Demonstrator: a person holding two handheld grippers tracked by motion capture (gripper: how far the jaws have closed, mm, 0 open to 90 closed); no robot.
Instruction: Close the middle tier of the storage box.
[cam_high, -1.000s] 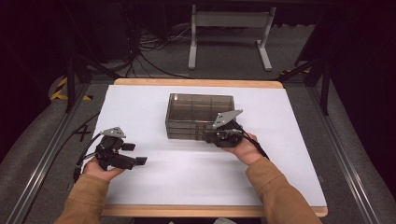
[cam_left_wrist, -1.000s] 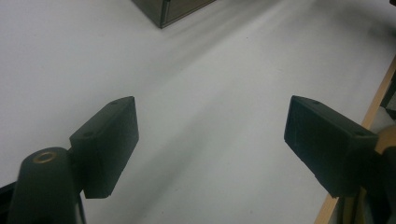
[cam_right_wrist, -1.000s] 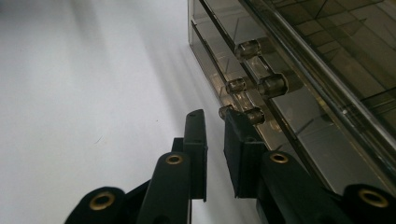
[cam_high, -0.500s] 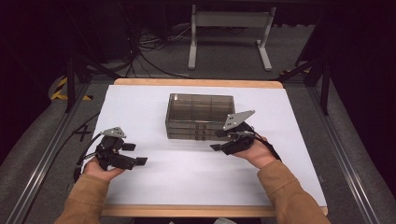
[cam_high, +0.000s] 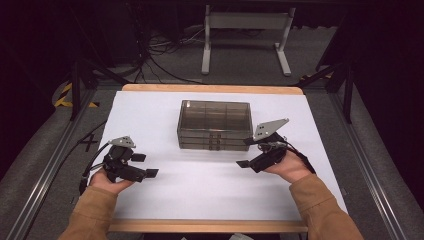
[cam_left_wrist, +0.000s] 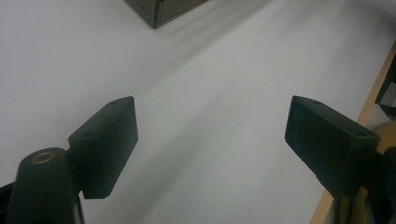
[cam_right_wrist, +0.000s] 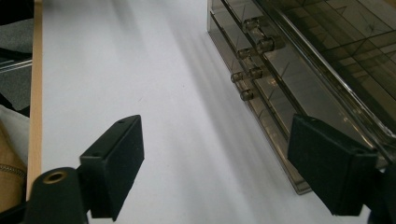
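A smoky see-through drawer box (cam_high: 214, 125) with three shallow drawers stands in the middle of the white table (cam_high: 200, 195). My right gripper (cam_high: 246, 152) hovers just off the box's front right corner. Its jaws have just been opening and now stand wide apart with nothing between them. In the right gripper view the box (cam_right_wrist: 303, 60) and its small round drawer knobs (cam_right_wrist: 254, 72) lie ahead, past the right gripper (cam_right_wrist: 215, 140). My left gripper (cam_high: 146, 165) rests at the table's left, open and empty. In the left gripper view, a corner of the box (cam_left_wrist: 163, 9) shows beyond the left gripper (cam_left_wrist: 210, 116).
A wooden edge (cam_high: 210, 226) borders the table at the front. Metal rails (cam_high: 45, 170) run along both sides. Cables and a grey stand (cam_high: 245, 35) sit on the floor behind the table.
The right gripper has drawn back from the box's front, moving right and toward the person, and its jaws have spread apart. The left gripper has stayed put.
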